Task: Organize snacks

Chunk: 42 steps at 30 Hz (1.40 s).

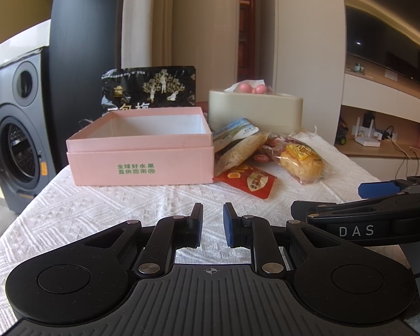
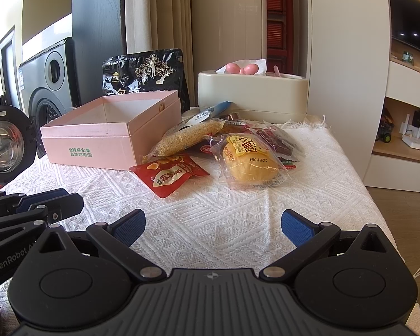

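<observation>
- White woven tablecloth point(image 2: 215, 218) covers the table, with a grey washing machine point(image 1: 16, 128) off to the left and pale curtains behind.
- An open pink box point(image 1: 142, 154) with green lettering sits at the left of the cloth, its inside empty.
- Behind the box stands a black snack bag point(image 2: 145, 75) with a gold tree print, upright.
- A cream tissue holder point(image 2: 252, 95) sits at the back right, with pink rounded shapes on top.
- Just right of the box lies a loose pile of snacks: a clear-wrapped yellow bun point(image 2: 249, 165), a grain bar packet point(image 2: 187, 137) leaning on the box's side, and a red pouch point(image 2: 170, 175) nearest the front.
- Left gripper point(image 1: 212, 224) hovers low over bare cloth, its jaws nearly together with nothing between them.
- Right gripper point(image 2: 212, 224) hangs in front of the pile, blue pads spread wide and empty.
</observation>
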{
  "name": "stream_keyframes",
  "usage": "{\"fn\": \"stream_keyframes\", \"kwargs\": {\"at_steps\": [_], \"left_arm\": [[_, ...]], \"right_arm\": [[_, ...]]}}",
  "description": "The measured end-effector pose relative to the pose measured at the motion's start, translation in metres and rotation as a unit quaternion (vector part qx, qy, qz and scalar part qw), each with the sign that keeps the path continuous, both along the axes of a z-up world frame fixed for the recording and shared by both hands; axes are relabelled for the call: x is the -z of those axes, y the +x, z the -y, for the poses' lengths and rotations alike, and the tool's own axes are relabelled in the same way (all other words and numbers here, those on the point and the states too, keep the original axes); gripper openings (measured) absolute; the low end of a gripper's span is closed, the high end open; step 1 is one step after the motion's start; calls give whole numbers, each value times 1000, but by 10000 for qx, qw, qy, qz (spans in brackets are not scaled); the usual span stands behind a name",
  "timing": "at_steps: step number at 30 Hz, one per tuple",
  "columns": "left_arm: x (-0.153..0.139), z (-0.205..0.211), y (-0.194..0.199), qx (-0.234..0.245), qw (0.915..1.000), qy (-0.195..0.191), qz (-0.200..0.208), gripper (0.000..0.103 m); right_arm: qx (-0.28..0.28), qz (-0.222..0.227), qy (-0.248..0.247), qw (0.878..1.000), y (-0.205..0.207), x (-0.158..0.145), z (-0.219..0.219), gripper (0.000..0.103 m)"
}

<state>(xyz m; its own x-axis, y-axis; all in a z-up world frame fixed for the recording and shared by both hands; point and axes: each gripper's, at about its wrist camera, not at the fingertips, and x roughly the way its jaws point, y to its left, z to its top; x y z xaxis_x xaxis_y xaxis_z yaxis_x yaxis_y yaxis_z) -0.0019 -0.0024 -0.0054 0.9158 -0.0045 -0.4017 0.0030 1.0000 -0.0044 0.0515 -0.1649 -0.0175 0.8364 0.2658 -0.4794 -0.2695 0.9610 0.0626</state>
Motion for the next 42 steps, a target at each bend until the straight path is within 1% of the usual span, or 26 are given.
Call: {"fn": "stream_keyframes", "kwargs": {"at_steps": [10,24,27,31,33,35,38,40,42], "left_arm": [[1,-1,1,-1,10000,-26,-22,20],[0,-1,2,-3,10000,-34,-62,20],[-4,-2,6,49,9998,-171,-125,20],[-21,-6,34,374,9967,-673,-254,20],[-27,-4,50,544,9947,-805,-338,20],[-28,2,70,657,9938,-713,-551,20],[-22,2,91,759,9921,-604,-800,20],[-19,-1,98,755,9919,-595,-835,20],[-19,-9,103,773,9911,-672,-850,20]], "right_arm": [[-1,-21,-11,10000,-1,6,-2,103],[3,-79,-27,10000,1,5,-3,103],[-42,-184,22,9998,5,5,-1,103],[-232,-490,134,9984,18,2,8,103],[-254,-511,110,9983,27,-2,14,103],[-298,-420,2,9987,37,-7,21,103],[-462,-471,-13,9978,57,-13,32,103],[-460,-374,-199,9980,70,-15,35,103],[-497,-241,-345,9979,83,-17,35,103]]}}
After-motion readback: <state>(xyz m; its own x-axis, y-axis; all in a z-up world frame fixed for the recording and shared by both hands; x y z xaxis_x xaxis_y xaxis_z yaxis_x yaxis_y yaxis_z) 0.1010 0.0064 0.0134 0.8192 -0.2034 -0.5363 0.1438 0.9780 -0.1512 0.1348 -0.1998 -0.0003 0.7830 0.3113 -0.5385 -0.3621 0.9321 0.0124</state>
